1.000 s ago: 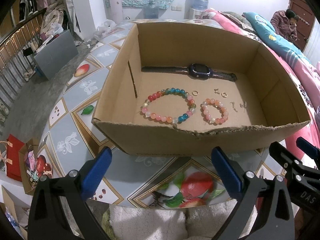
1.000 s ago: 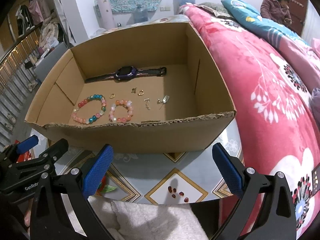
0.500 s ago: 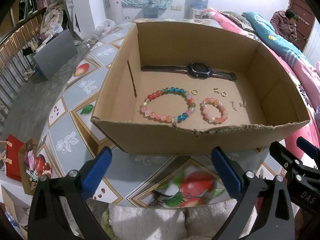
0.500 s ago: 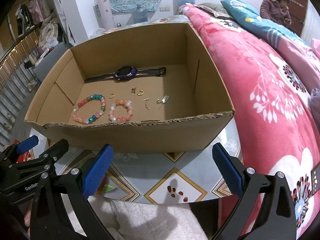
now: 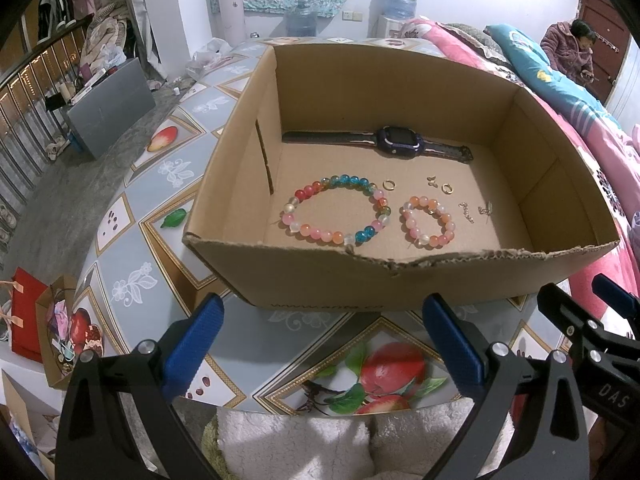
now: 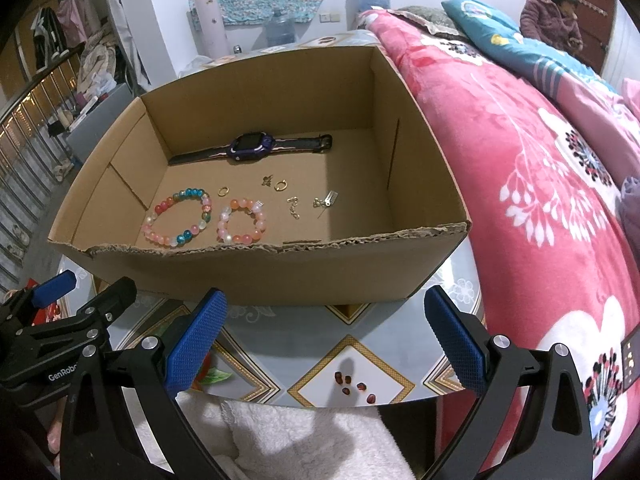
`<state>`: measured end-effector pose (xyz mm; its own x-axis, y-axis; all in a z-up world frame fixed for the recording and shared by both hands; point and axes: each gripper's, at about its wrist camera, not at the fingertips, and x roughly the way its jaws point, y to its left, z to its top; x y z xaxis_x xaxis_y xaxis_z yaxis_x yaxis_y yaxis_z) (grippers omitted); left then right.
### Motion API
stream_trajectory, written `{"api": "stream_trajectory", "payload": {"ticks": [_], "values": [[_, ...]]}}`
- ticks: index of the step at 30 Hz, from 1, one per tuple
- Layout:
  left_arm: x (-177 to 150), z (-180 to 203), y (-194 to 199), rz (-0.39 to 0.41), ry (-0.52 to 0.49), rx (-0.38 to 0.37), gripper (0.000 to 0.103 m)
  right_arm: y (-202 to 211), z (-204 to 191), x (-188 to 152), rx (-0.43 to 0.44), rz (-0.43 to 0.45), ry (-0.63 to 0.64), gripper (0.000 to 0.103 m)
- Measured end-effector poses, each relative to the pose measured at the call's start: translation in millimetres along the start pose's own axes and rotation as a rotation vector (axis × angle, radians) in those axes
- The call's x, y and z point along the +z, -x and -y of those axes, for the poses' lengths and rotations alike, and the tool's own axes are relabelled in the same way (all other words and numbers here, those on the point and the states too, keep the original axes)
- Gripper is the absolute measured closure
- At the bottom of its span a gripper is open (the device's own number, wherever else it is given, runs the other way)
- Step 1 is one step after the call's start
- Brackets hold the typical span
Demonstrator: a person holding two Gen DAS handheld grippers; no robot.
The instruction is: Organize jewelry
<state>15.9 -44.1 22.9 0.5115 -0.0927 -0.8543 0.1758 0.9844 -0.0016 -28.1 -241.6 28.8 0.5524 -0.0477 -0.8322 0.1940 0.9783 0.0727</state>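
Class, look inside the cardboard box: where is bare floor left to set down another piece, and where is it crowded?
Bare floor lies along the right wall of the cardboard box, right of the small chain pieces, and in the near-right corner. The middle and left are crowded: two bead bracelets, gold rings, and the watch along the back wall.
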Motion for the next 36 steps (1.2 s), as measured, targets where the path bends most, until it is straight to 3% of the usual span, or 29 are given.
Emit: {"api": "stream_trajectory", "payload": {"ticks": [36], "values": [[-0.3,2.0,-0.1,0.003,-0.002,0.001,0.005,0.3,1.1,-1.3,-0.006,-0.002,-0.003,0.008]]}}
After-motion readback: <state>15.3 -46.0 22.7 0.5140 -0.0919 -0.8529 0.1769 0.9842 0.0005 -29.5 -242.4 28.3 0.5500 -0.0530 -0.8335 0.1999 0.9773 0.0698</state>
